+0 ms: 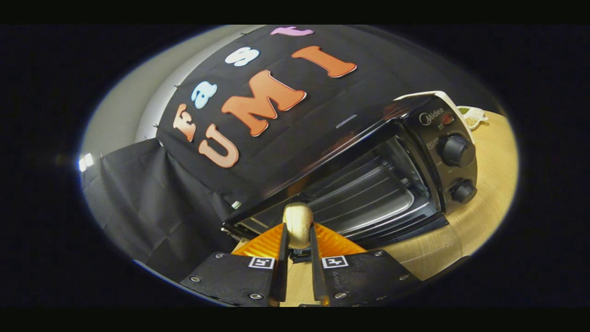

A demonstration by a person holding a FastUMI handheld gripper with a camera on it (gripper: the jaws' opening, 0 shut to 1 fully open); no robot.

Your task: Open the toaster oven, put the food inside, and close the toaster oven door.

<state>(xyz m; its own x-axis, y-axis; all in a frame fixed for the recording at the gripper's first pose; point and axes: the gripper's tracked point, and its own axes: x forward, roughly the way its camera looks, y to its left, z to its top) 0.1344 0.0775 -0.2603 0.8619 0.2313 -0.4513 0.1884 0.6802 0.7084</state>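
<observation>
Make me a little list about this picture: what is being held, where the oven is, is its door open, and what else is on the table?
held thing: a pale round bread roll
gripper: shut on the roll, a finger pressing each side
toaster oven: just beyond the fingers, on the wooden table
door: open, folded down at the front
inside: wire rack, no food on it
knobs: two, on the oven's right panel
also there: a small dish behind the oven
</observation>
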